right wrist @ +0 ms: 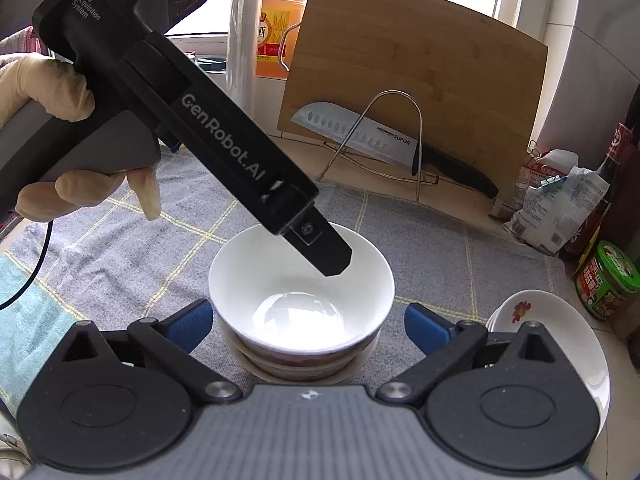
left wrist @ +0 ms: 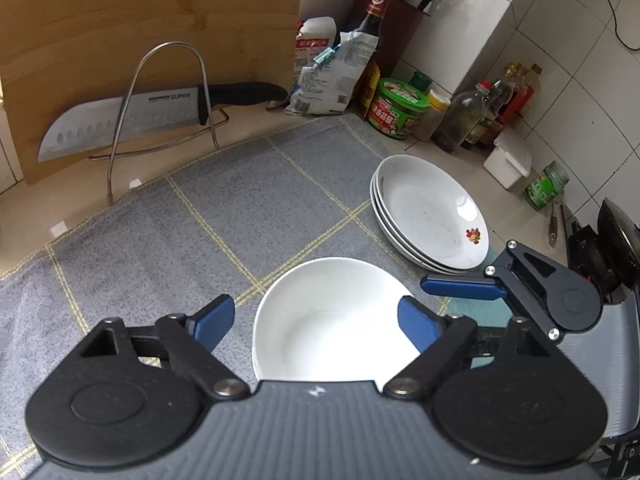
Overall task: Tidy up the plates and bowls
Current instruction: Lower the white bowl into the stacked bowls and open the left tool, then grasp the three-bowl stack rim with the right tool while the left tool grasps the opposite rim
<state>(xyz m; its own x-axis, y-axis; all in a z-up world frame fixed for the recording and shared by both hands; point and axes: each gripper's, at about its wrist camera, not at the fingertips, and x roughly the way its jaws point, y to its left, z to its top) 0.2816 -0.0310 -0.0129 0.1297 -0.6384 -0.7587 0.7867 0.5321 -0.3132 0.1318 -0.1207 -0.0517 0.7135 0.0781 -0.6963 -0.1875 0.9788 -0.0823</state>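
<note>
- Bowl stack (right wrist: 301,312): top white bowl seated; may topple if withdrawing jaws clip its rim.
- Left gripper (left wrist: 316,322): released, jaws straddling bowl.
- Right gripper (right wrist: 308,326): released, jaws wide.
- Plate stack (left wrist: 430,214): nearby, collision risk.

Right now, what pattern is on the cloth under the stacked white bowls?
Grey cloth with a thin yellow grid, plus a teal patch at one edge; clearest in the left wrist view.

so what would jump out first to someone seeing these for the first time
Probably the white bowl, topping a stack of bowls on the grey checked cloth, with the open right gripper straddling it and the left gripper open just above. Next, the stack of white plates to the bowls' right, and the big knife resting in a wire rack against the wooden cutting board.
</note>
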